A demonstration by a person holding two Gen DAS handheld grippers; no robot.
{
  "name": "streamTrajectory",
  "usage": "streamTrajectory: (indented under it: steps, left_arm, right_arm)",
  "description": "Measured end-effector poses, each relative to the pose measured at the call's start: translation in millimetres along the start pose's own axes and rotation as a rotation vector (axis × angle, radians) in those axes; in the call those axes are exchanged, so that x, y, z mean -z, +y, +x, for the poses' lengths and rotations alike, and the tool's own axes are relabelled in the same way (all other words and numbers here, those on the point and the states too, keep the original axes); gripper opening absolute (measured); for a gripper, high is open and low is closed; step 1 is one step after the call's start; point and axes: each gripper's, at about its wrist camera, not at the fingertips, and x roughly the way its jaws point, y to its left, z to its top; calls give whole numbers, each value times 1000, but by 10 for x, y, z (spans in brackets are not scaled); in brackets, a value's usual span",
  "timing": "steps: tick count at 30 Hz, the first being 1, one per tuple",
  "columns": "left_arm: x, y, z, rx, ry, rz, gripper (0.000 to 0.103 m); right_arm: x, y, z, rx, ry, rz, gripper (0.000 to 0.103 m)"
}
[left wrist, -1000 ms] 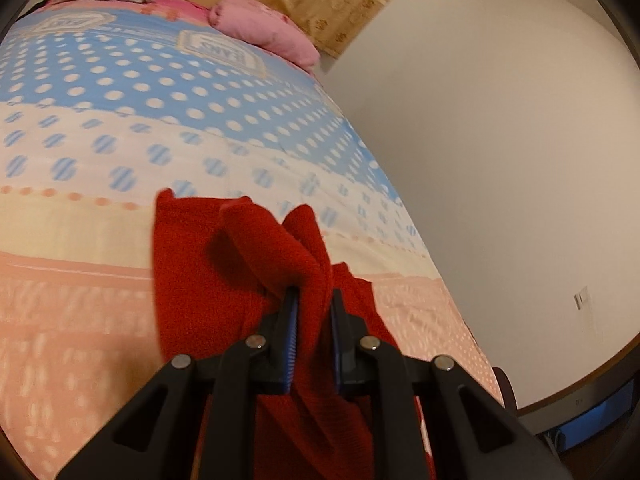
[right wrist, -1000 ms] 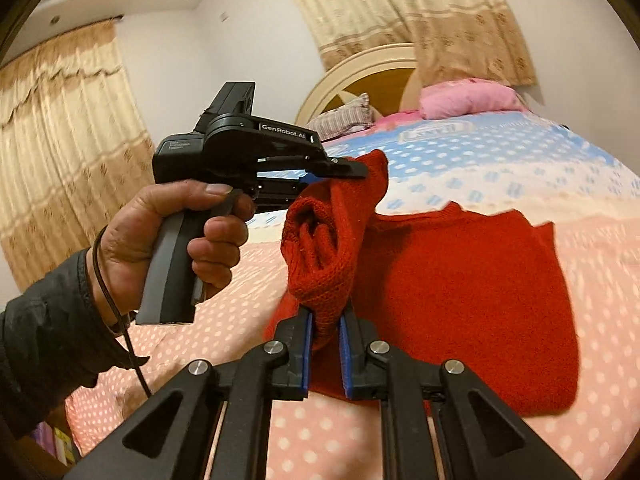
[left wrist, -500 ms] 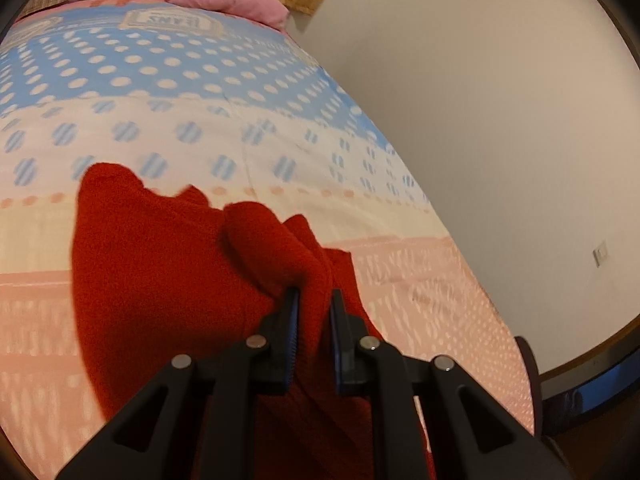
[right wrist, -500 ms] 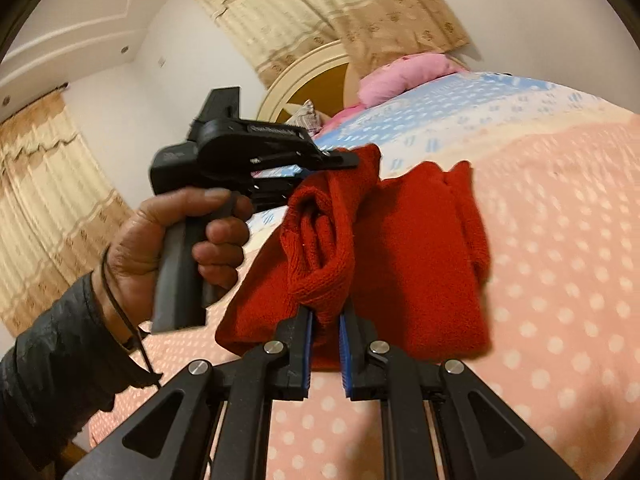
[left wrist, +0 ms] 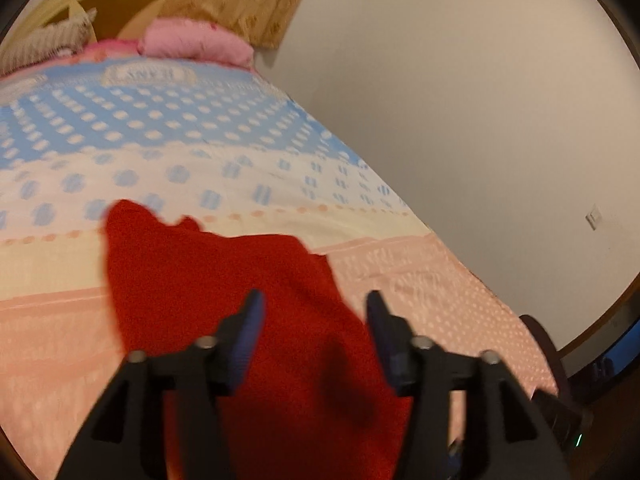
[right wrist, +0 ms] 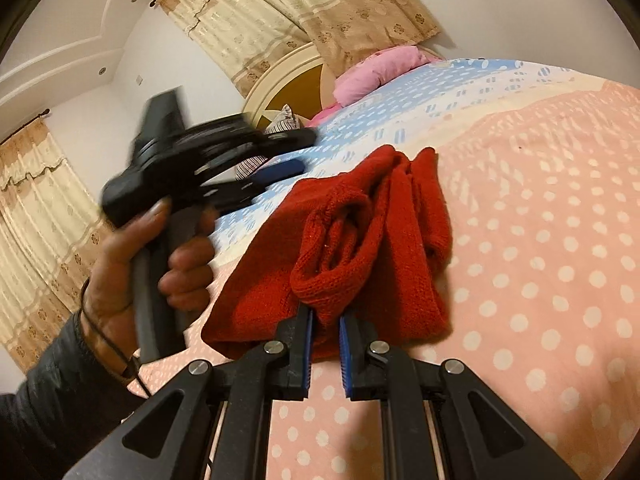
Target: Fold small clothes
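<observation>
A red knit garment (left wrist: 224, 280) lies on the bed (left wrist: 400, 280), folded over itself in the left wrist view. My left gripper (left wrist: 315, 298) hovers just above it; its jaws are opening, the cloth lies below them and neither pad presses on it. In the right wrist view the same gripper (right wrist: 306, 151), blurred, is held by a hand (right wrist: 120, 280) to the left of the garment (right wrist: 400, 240) and apart from it. My right gripper (right wrist: 325, 320) is shut on a bunched fold at the garment's near edge.
A dotted cover in blue, cream and pink spreads over the bed (right wrist: 540, 240). A pink pillow (left wrist: 196, 42) lies by the rounded headboard (right wrist: 288, 80). A white wall (left wrist: 480, 120) runs close along the bed's right edge. Beige curtains (right wrist: 320, 12) hang behind.
My left gripper's jaws have spread and let go of the red fold, which now lies flat. The left gripper has drawn back from the garment. The right gripper keeps its hold.
</observation>
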Motion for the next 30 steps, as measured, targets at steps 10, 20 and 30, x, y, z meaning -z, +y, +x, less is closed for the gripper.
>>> streamTrajectory:
  steps: [10, 20, 30]
  left_arm:
    - [640, 441, -494, -73, -99, -26, 62]
    - [902, 422, -329, -59, -72, -40, 83]
    - [978, 567, -230, -10, -16, -109, 90]
  right_arm:
    - [-238, 85, -453, 53, -138, -30, 46]
    - [-1074, 63, 629, 120, 178, -93, 46]
    - [-1097, 24, 896, 182, 197, -192, 13]
